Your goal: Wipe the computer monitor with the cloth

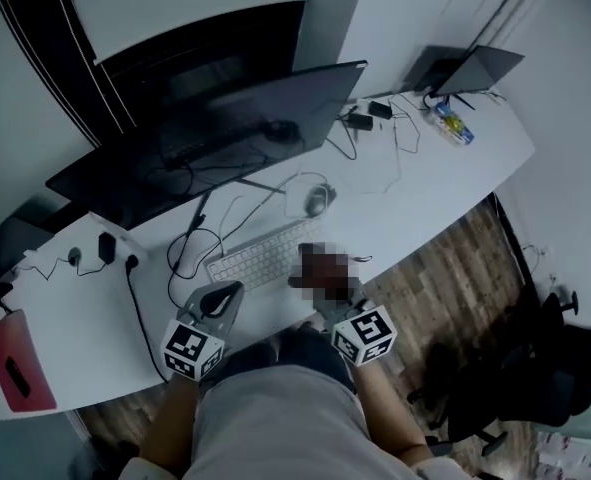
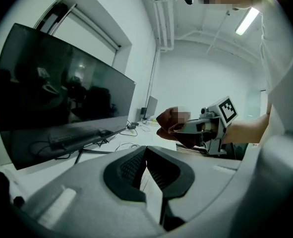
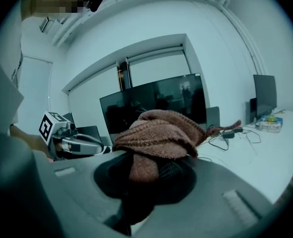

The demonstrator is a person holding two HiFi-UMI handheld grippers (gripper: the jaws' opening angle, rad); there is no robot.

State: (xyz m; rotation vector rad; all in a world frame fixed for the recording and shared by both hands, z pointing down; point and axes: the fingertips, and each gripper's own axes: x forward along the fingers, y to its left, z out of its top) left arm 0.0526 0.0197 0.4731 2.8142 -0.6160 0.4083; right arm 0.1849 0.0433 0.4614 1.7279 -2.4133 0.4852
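The wide dark monitor point(image 1: 215, 138) stands on the white desk point(image 1: 445, 178), ahead of and above both grippers. My right gripper point(image 1: 327, 286) is shut on a brown knitted cloth point(image 1: 315, 264) over the desk's near edge, next to the keyboard. In the right gripper view the cloth point(image 3: 158, 133) bunches over the jaws of the right gripper point(image 3: 148, 170), with the monitor point(image 3: 156, 103) behind it. My left gripper point(image 1: 223, 296) hovers to the left of it, its jaws closed and empty point(image 2: 146, 152). From the left gripper view the right gripper point(image 2: 186, 128) and cloth point(image 2: 167, 119) show beside the monitor point(image 2: 52, 93).
A white keyboard point(image 1: 260, 258), a mouse point(image 1: 317, 200) and loose cables lie under the monitor. A power strip point(image 1: 95, 253) and a red flat thing point(image 1: 15, 373) sit at the left. A laptop point(image 1: 465, 68) stands far right. An office chair point(image 1: 515, 368) is on the floor.
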